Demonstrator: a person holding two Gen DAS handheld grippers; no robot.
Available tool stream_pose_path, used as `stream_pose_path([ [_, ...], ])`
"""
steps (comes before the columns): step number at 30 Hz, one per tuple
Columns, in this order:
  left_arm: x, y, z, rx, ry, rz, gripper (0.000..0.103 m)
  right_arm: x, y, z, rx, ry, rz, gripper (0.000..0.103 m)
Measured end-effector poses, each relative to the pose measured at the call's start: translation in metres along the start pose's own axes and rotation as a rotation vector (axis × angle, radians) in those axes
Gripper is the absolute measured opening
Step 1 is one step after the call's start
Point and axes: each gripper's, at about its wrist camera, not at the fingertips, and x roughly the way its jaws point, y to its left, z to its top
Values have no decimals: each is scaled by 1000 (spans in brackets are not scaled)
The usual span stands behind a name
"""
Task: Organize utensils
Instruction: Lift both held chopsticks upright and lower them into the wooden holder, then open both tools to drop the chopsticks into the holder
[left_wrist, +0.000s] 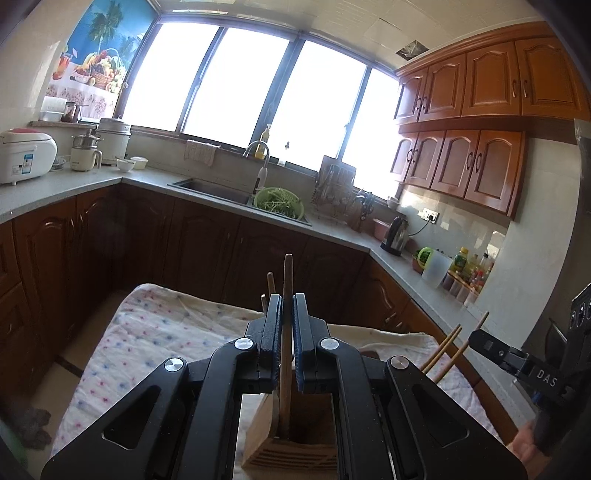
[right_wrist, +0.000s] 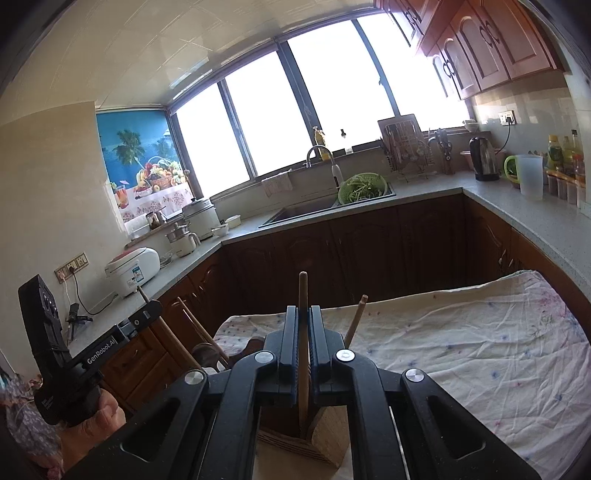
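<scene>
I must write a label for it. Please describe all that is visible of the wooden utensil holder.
The wooden utensil holder is a pale box with horizontal grooves on its side and an open top. It stands upright on the spotted cloth. Wooden sticks stand in it. Gripper arms hide much of it.

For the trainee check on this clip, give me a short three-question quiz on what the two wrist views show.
1. True or false: the left gripper has its jaws shut on a wooden utensil.
2. Multiple choice: the wooden holder stands on A) the kitchen counter, B) the cloth-covered table, C) the floor.
3. Short answer: what colour is the colander of vegetables?

Key: 1 true; 2 B; 3 green.
</scene>
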Motion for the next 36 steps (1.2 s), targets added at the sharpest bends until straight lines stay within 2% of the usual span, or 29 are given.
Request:
stream_pose_path([
  [5, 5, 3, -15, -8, 27, -5, 5, 3, -7, -7, 14, 6, -16, 5],
  [23, -1, -1, -16, 12, 23, 13, 6, 9, -13, -9, 31, 40, -31, 5],
  [28, 2, 1, -13, 0, 57, -1, 6, 10, -17, -7, 57, 51, -17, 6],
  [29, 2, 0, -13, 3, 58, -1, 6, 10, -17, -7, 60, 55, -12, 10],
  [32, 0, 0, -13, 7, 62, 2, 6, 8, -20, -5, 72, 52, -10, 10],
  [34, 0, 0, -13, 4, 70, 8, 11, 6, -20, -5, 76, 52, -7, 13],
  [35, -1, 0, -13, 0, 74, 9, 14, 5, -20, -5, 80, 50, -8, 20],
  [36, -2, 1, -14, -2, 73, 13, 25, 4, -20, -5, 84, 47, -7, 32],
])
